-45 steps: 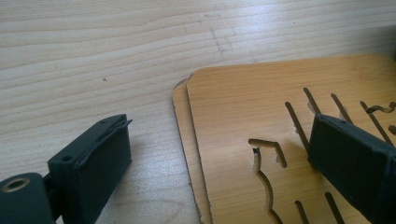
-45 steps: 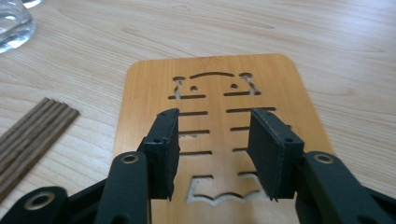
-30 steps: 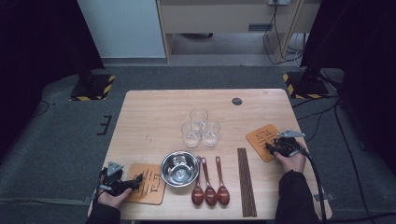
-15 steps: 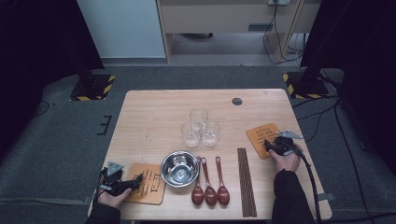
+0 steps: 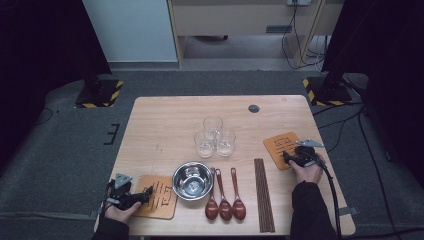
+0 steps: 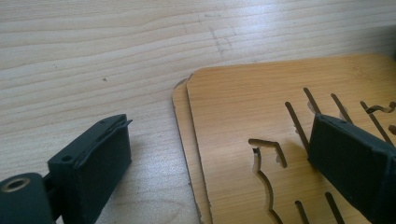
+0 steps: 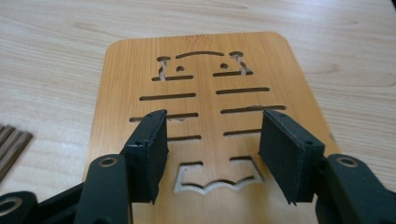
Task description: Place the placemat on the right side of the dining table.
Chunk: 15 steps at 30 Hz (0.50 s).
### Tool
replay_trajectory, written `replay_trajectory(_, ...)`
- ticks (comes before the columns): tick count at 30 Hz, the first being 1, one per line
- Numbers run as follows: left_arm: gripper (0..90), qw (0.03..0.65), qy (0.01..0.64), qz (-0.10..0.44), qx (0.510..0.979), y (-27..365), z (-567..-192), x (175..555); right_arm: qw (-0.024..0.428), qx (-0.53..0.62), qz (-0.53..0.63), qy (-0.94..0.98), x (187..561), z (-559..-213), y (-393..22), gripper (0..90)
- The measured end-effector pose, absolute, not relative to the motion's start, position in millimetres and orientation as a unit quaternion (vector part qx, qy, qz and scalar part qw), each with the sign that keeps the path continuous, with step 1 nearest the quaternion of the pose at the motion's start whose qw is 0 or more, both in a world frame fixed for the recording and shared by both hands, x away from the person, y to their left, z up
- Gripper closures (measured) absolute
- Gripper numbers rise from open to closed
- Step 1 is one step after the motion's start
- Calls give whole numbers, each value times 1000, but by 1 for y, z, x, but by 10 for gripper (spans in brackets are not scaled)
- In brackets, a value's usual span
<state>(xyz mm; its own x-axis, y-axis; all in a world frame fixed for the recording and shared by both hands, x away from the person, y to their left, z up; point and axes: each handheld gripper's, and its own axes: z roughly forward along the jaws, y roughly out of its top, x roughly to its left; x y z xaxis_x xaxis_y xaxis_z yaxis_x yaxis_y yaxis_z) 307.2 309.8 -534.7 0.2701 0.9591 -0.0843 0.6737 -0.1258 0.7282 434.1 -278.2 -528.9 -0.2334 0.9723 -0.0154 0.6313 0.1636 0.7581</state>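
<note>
On a pale wooden table [image 5: 165, 125], a person seated at the near edge holds a two-jaw gripper in each hand, each one poised over a bamboo mat; the right gripper [image 5: 290, 157] sits at the table's right side, above the near end of the right coaster [image 5: 280, 145], a slotted bamboo piece cut with short bars and a wavy notch; seen from the right gripper view, its jaws stand well apart, having just been opening, with the coaster's cut-out pattern showing between the pads and nothing clamped; whether the pad tips touch the wood cannot be told.

At the near left corner, the left gripper [image 5: 146, 192] rests low over the left coasters [image 5: 162, 200]; the left gripper view shows two thin bamboo sheets stacked one on the other, edges slightly offset, with the jaws spread wide; one pad lies over the bare table beside the stack, the other over the top sheet's slots; the stack's edge runs between them, ungripped.

Between the two hands, a steel bowl [image 5: 192, 180] stands just beside the left coasters; three dark red spoons [image 5: 224, 197] lie side by side to its right, bowls toward the person; a bundle of dark chopsticks [image 5: 263, 192] lies lengthwise next to them, near the right coaster; three clear glasses [image 5: 214, 137] cluster, touching, at the table's middle; a small dark round cap [image 5: 254, 108] sits in the tabletop toward the far edge.
</note>
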Motion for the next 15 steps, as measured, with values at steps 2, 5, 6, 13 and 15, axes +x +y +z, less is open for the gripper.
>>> replay_trajectory(2, 51, 341, 567, 210, 720, 310, -535, 307, 264, 558, 326, 716, 431, -527, -282, 409)
replay_trajectory(5, 51, 341, 567, 210, 720, 310, -535, 307, 267, 552, 322, 721, 427, -527, -288, 397)
replay_trajectory(6, 51, 341, 567, 210, 720, 310, -535, 307, 266, 550, 320, 724, 426, -527, -289, 392)
replay_trajectory(13, 51, 340, 567, 210, 721, 310, -535, 307, 270, 542, 305, 735, 425, -530, -291, 376)
replay_trajectory(15, 51, 340, 567, 210, 720, 310, -535, 307, 269, 541, 303, 737, 425, -530, -291, 366)
